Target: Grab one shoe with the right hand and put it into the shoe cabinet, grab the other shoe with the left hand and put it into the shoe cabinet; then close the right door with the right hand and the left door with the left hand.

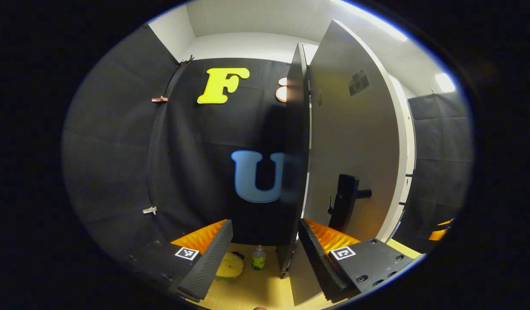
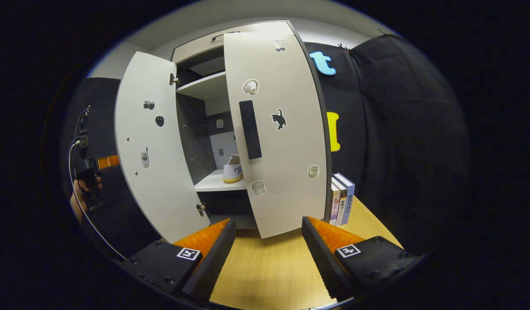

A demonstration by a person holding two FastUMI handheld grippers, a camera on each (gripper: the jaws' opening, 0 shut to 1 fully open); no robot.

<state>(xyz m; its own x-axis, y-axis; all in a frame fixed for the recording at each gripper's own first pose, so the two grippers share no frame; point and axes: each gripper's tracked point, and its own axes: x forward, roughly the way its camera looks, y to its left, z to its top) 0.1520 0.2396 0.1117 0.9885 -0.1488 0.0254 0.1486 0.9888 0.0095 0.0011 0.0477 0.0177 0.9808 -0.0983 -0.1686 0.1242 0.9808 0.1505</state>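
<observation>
In the right gripper view the shoe cabinet stands on the wooden table with both doors ajar. A white shoe with a yellow sole rests on its middle shelf, partly hidden by the right door, which has a black handle. My right gripper is open just before that door's lower edge, touching nothing. The left door swings far out. Behind it a hand holds the other gripper. In the left gripper view my left gripper is open beside the left door's outer face, near its handle.
Three upright books stand against the cabinet's right side. A small green bottle and a yellow object sit on the table by the booth wall. A dark panel rises between my left fingers.
</observation>
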